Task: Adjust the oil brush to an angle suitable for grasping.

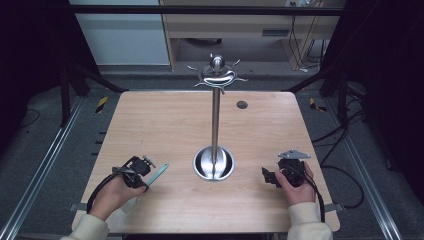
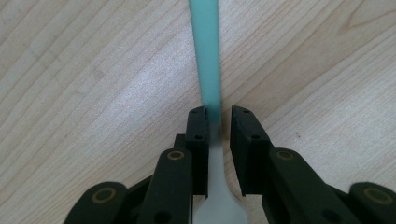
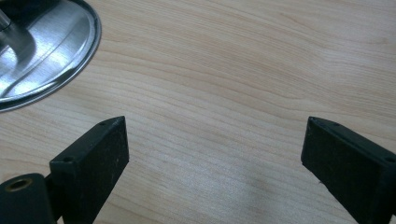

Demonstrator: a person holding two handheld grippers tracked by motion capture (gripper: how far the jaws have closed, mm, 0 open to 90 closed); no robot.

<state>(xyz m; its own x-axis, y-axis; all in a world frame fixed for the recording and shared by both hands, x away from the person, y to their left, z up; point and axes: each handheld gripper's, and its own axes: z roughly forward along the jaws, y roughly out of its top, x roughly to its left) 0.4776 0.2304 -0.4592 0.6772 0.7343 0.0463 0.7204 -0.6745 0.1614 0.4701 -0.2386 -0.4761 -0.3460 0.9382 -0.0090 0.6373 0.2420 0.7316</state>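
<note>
Left hand-held gripper [image 2: 218, 114]: jaws nearly closed around the teal-handled spatula [image 2: 208, 56], one pad touching.
Spatula: flat on the table [image 1: 170, 125], left of the steel stand [image 1: 214, 162].
Right hand-held gripper [image 3: 215, 154]: gaping wide, empty, right of the stand.

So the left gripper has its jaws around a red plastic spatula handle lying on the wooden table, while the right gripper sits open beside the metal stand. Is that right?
Not quite: the handle is pale turquoise, not red. The left gripper view shows the left gripper with its jaws around the slim turquoise plastic spatula handle lying on the light wooden table. The rest holds: the right gripper sits open beside the shiny metal stand.
</note>
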